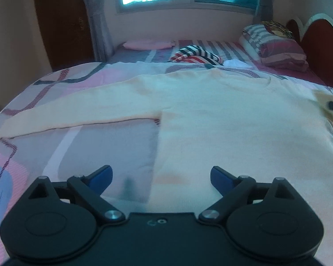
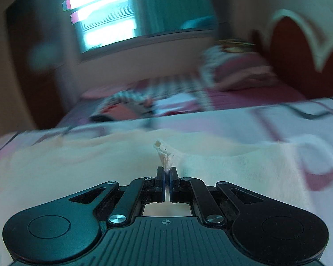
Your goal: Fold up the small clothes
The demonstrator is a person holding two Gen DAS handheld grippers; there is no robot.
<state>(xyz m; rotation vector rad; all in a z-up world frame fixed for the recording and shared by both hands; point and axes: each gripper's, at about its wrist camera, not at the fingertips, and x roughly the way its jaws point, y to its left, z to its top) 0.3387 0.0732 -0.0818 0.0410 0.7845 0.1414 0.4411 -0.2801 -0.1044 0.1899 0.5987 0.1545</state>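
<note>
The cream sweater lies flat on the bed, its body running away from the left gripper, whose jaws stand wide apart and empty just short of the hem. One long sleeve stretches out crosswise, ahead and far to the left of those jaws. The right gripper has its jaws pinched tight on a small fold of the sweater's edge, lifted straight ahead of them. By my reckoning the left is nearer that outstretched sleeve.
</note>
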